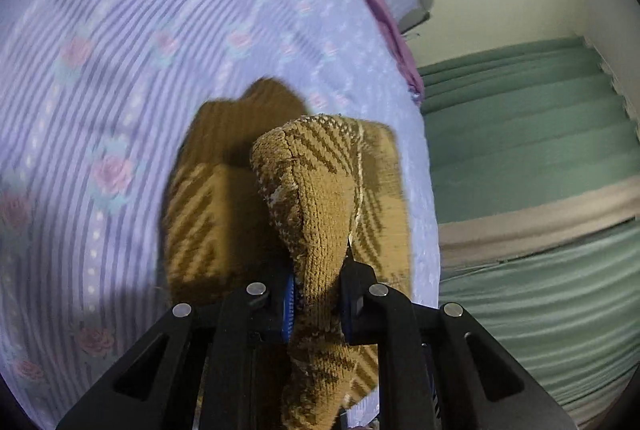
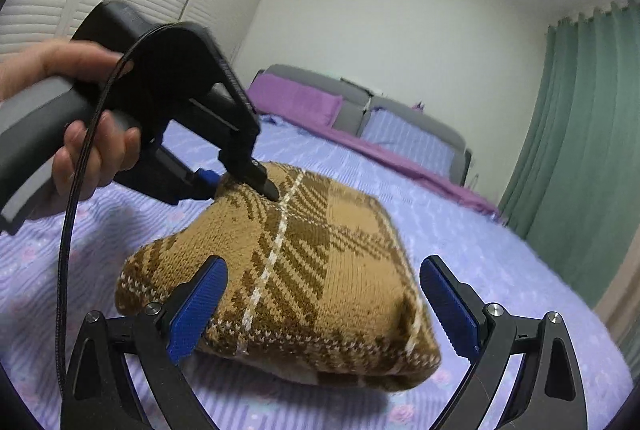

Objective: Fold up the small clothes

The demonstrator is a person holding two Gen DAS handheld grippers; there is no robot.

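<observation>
A brown plaid knit garment [image 2: 304, 230] lies bunched on the lilac bedsheet [image 2: 480, 250]. My left gripper [image 2: 240, 187], held by a person's hand [image 2: 92, 157], pinches the garment's far top edge. In the left wrist view this gripper [image 1: 318, 294] is shut on a raised fold of the knit [image 1: 320, 189], which hangs between the blue pads. My right gripper [image 2: 324, 266] stands open, its blue pads [image 2: 200, 306] on either side of the garment's near edge and not pressing it.
The bed's flowered lilac sheet [image 1: 120, 69] spreads all around the garment. A purple pillow [image 2: 296, 101] and a striped one [image 2: 404, 137] lean on the grey headboard [image 2: 424, 117]. Green curtains [image 2: 580, 149] hang past the bed's right edge.
</observation>
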